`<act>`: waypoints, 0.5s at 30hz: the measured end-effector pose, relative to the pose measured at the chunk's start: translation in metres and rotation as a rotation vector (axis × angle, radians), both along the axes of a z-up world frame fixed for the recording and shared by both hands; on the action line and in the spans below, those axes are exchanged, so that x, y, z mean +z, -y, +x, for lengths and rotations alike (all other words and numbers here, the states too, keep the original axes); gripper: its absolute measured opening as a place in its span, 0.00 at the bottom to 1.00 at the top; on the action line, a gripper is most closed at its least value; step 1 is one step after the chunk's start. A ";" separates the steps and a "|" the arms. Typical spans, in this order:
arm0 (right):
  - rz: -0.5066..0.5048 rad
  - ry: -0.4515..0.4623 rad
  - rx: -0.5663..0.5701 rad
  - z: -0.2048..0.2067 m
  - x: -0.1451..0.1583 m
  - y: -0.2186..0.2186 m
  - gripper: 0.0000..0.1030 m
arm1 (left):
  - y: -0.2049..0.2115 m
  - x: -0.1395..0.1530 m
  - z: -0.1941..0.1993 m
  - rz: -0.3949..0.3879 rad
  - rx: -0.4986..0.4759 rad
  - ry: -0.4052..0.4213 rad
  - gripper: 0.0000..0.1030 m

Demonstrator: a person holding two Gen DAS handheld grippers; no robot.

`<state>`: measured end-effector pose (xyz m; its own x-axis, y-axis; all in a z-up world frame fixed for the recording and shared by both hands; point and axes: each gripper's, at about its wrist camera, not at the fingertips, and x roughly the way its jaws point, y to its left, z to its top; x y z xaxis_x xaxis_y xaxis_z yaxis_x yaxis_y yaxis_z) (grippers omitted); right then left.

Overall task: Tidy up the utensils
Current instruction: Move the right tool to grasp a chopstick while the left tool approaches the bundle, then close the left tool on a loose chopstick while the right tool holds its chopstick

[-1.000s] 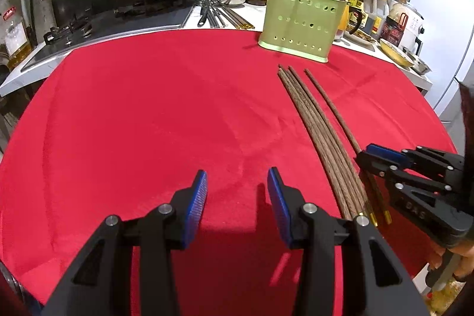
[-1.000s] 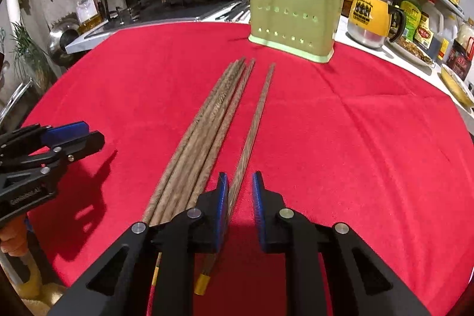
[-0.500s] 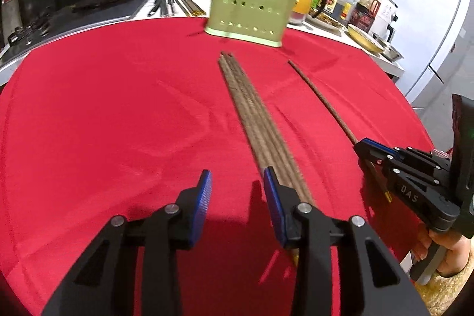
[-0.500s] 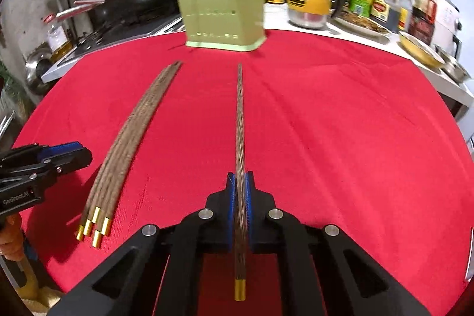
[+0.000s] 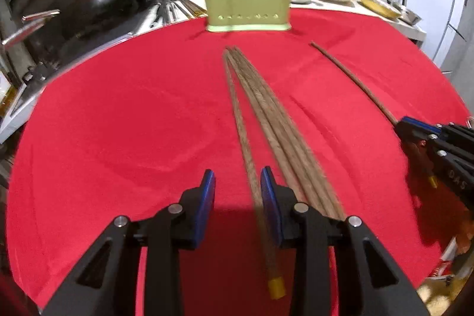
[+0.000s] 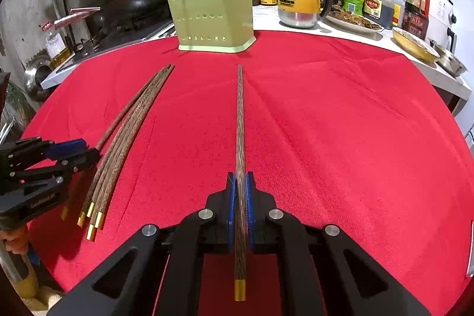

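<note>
While the red cloth [image 6: 340,123] spreads wide and bare to the right of the work, its far edge meets a white counter crowded with bottles and a yellow mug [image 6: 297,0]. A pale green perforated plastic holder [image 6: 211,17] stands at that far edge, with chopsticks upright inside. The right gripper [image 6: 240,208] is clenched on a single chopstick [image 6: 240,114], a long, dark, grained wooden stick with a gold cap, pointing toward the holder. The left gripper [image 5: 238,199] stands released, its blue pads straddling the leftmost stick of the loose bundle [image 5: 266,120] lying on the cloth, the rest just right of its right finger.
</note>
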<state>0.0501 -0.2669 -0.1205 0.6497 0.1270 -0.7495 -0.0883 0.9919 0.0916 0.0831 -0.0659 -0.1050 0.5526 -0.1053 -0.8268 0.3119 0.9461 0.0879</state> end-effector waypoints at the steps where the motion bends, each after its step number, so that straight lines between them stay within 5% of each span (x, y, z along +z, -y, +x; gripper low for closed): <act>1: 0.000 0.002 -0.003 0.000 0.000 0.000 0.08 | -0.008 0.001 0.002 -0.023 0.012 -0.009 0.31; 10: 0.021 -0.012 0.005 -0.005 0.000 0.003 0.13 | -0.053 0.008 -0.013 -0.225 -0.020 -0.045 0.31; 15: 0.009 -0.009 0.016 -0.012 0.000 -0.002 0.20 | -0.040 0.001 -0.037 -0.181 -0.062 -0.017 0.31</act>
<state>0.0376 -0.2651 -0.1202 0.6406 0.1446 -0.7541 -0.1034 0.9894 0.1018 0.0465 -0.0255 -0.1038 0.5265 -0.2863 -0.8005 0.3700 0.9249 -0.0874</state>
